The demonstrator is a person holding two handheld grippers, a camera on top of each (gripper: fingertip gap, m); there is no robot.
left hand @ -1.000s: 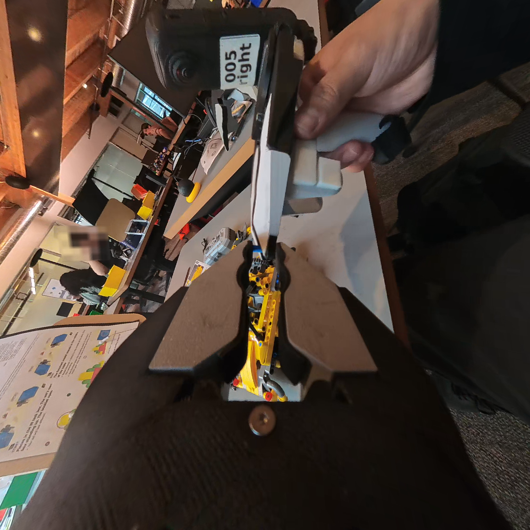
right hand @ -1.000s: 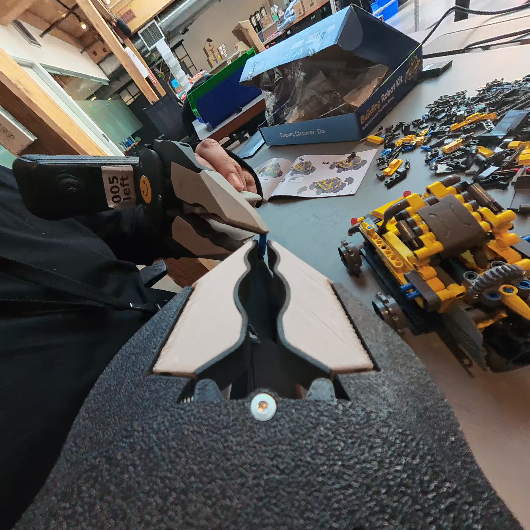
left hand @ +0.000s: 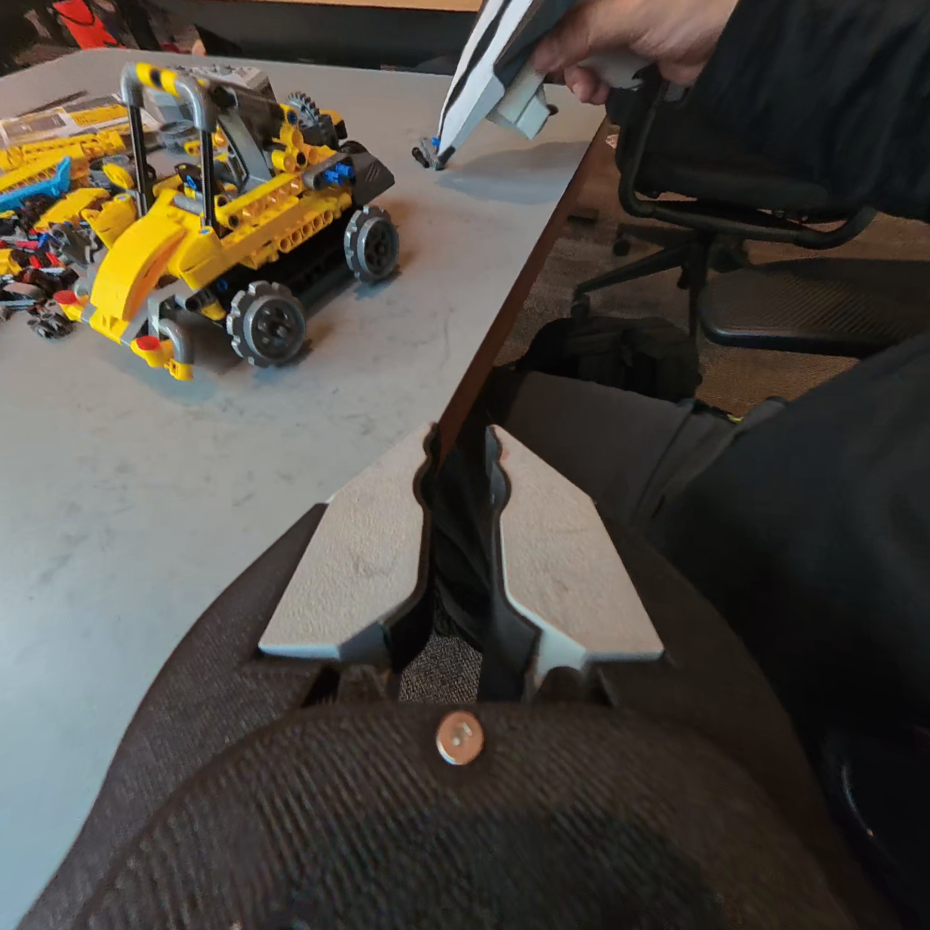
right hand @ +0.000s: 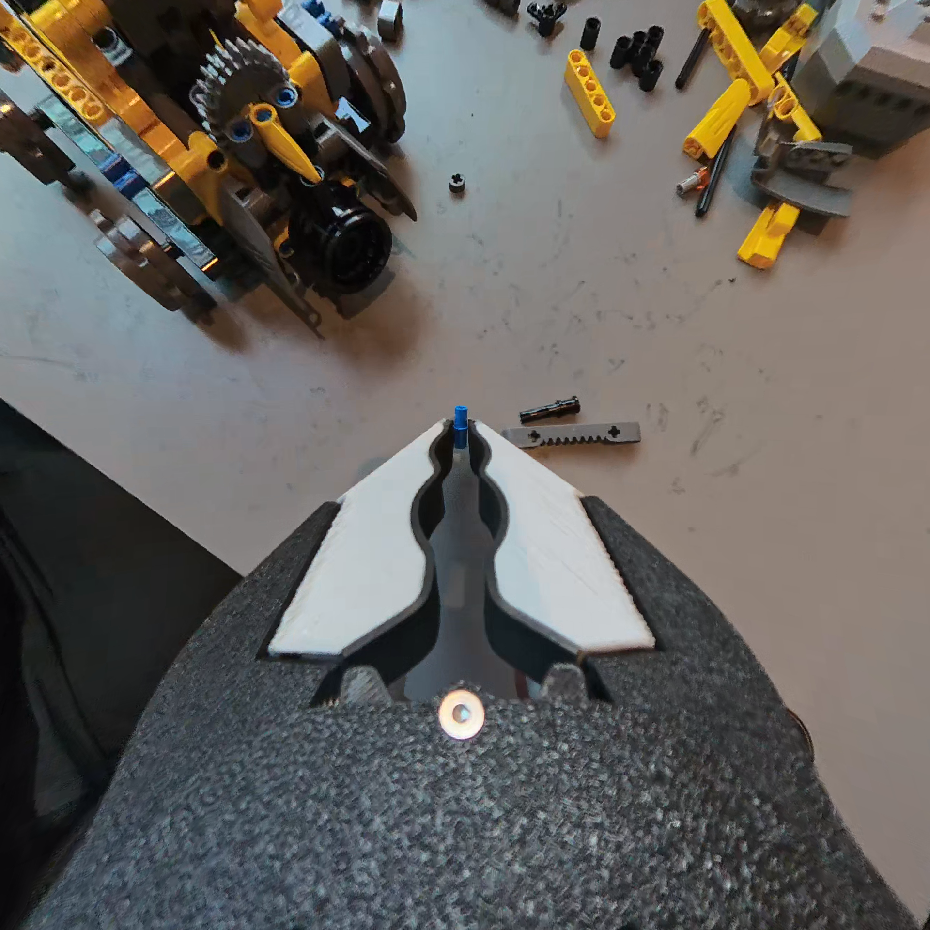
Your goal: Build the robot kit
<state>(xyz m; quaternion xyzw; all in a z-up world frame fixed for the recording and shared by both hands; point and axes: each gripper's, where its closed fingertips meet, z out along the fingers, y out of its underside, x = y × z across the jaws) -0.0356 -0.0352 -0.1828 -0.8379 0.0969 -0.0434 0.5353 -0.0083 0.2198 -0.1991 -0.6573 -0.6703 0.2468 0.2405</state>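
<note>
My right gripper (right hand: 459,423) is shut on a small blue pin (right hand: 459,420) that sticks out past its tips, low over the grey table (right hand: 654,553). A grey toothed rack (right hand: 573,435) and a black pin (right hand: 549,408) lie just right of the tips. The yellow toy vehicle (right hand: 201,151) stands to the upper left. In the left wrist view the right gripper (left hand: 443,156) points down at the table's far corner, held by a hand. My left gripper (left hand: 462,433) hangs over the table edge, jaws slightly apart and empty. The vehicle (left hand: 226,226) is to its upper left.
Loose yellow, black and blue parts lie left of the vehicle (left hand: 40,201) and across the far table: yellow beams (right hand: 589,93), a grey block (right hand: 855,90). The table edge (left hand: 503,312) runs diagonally. An office chair (left hand: 729,201) and the person's legs are to the right. The tips of one gripper are about 25 centimeters away from the tips of the other.
The two grippers, tip to tip before, have parted. The left one swung down to the table edge. The right one moved down over the table, still holding the blue pin.
</note>
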